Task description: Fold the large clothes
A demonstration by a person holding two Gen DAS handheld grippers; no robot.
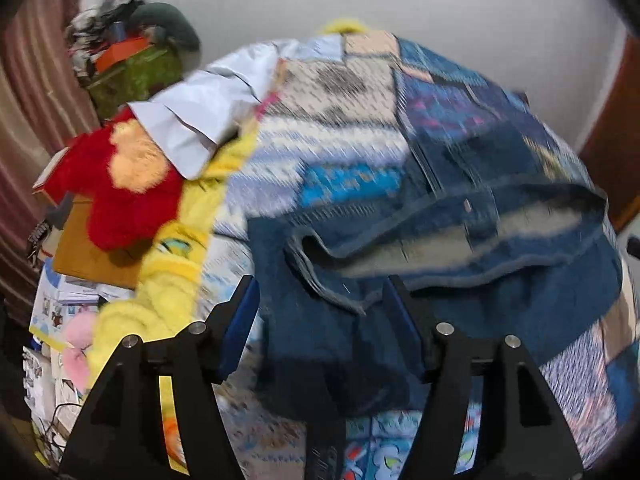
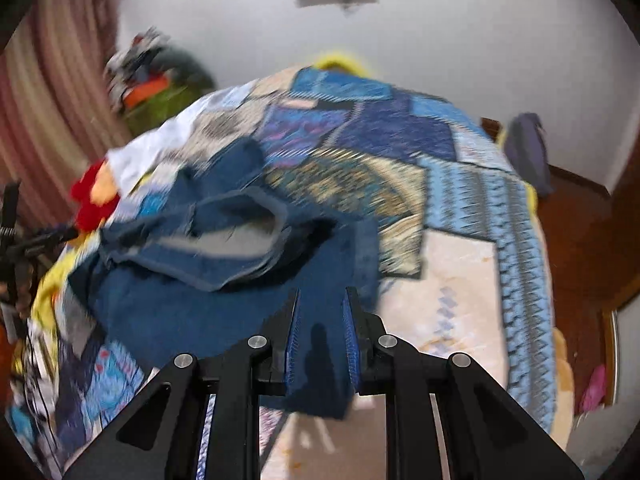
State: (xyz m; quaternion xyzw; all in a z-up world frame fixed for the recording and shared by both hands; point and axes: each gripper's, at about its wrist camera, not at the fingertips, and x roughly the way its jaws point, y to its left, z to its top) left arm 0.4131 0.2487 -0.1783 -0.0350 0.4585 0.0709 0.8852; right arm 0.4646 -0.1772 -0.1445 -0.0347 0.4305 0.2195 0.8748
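Observation:
A pair of blue denim jeans [image 1: 460,248] lies bunched on a patchwork bedspread [image 1: 344,120], its waistband open and showing the pale lining. My left gripper [image 1: 324,300] is open, its fingers standing either side of a denim fold close in front of me. In the right wrist view the jeans [image 2: 192,296] spread left of centre. My right gripper [image 2: 322,300] has its fingers narrowly apart with a strip of denim running between them. Both views are motion-blurred.
A red and orange plush toy [image 1: 120,188], a yellow fleece [image 1: 168,280] and a white garment [image 1: 200,120] lie at the bed's left edge. A green box with clutter [image 1: 132,68] stands by the curtain. A brown wooden floor [image 2: 580,240] lies right of the bed.

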